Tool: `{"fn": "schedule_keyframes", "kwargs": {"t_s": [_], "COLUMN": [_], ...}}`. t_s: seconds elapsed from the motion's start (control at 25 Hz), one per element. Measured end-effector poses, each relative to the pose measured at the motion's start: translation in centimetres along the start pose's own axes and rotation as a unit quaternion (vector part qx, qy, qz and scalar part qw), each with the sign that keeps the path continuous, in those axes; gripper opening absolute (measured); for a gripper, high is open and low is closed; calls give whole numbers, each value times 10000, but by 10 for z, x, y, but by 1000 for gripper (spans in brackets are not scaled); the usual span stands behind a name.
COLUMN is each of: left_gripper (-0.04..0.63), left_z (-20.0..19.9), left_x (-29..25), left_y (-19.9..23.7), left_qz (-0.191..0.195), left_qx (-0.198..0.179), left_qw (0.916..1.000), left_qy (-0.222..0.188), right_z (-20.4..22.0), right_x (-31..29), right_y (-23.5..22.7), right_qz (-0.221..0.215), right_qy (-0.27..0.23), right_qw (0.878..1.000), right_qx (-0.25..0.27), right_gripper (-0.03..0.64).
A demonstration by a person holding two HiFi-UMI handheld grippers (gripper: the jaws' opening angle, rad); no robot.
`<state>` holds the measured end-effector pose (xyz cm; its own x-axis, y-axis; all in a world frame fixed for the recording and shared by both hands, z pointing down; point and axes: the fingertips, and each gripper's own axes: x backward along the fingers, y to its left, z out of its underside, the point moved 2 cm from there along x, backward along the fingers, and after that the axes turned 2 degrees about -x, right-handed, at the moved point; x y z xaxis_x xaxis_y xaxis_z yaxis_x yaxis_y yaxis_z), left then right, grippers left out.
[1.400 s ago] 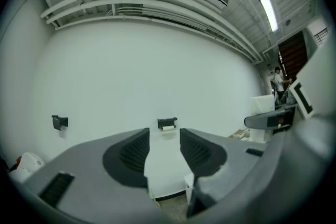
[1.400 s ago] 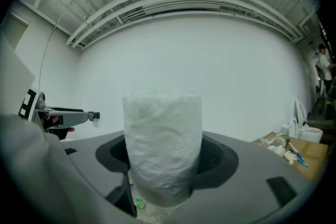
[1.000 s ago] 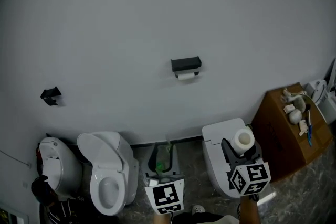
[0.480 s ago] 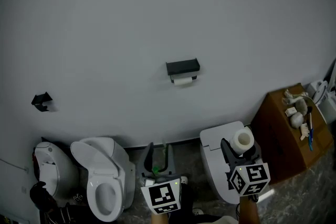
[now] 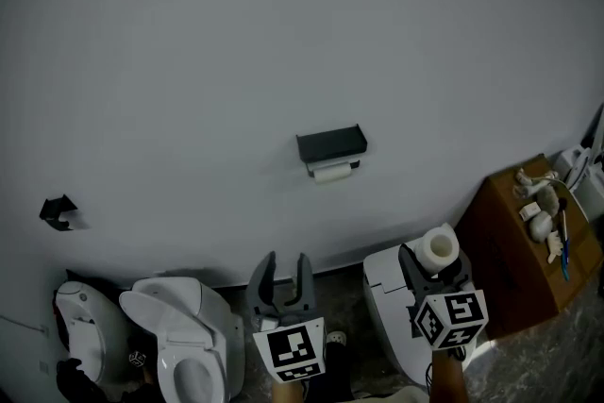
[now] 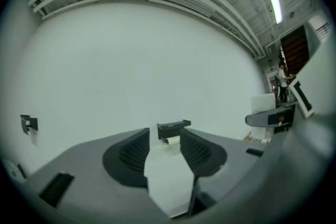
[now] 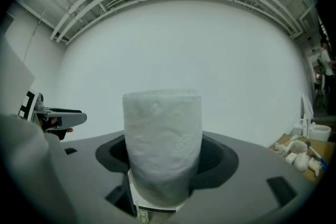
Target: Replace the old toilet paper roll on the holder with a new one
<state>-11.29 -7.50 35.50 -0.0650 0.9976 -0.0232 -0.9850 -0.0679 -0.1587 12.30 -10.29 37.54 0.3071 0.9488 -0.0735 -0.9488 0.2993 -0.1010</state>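
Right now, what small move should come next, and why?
Probably carry the empty, open left hand-held gripper forward to the old roll on the wall holder: it is far off, and the right hand-held gripper holds the new roll.

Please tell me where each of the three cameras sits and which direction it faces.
Head view: on the person's head, looking down at the white wall with the black holder; the left gripper and right gripper show at the bottom.
Left gripper view: on the left gripper, facing the wall; its open, empty jaws frame the holder.
Right gripper view: on the right gripper, facing the wall; its jaws clamp the new toilet paper roll.
Shared: head and left gripper views both show the holder with the old roll.
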Motion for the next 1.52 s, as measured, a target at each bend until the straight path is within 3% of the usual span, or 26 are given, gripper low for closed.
{"fn": "schedule_keyframes", "kwargs": {"t_s": [0.76, 1.04, 1.52], "left_gripper": [163, 163, 163], "left_z": [-3, 7, 11], "left_x": [-193, -224, -249], "left_y": [52, 56, 57], "left_qz": [672, 778, 735], "left_qx": [-93, 71, -255], "left_qw": [9977, 9969, 9967], "left_qy": [-79, 66, 210], "right_z": [-18, -7, -6], "right_x": [-170, -195, -226], "right_y": [-11, -16, -28], "right_qz": [600, 727, 586], "right_qy": [50, 224, 317], "right_qw": [9981, 9970, 9974], "right_qx": [-84, -112, -262], "right_gripper": [314, 316, 314]}}
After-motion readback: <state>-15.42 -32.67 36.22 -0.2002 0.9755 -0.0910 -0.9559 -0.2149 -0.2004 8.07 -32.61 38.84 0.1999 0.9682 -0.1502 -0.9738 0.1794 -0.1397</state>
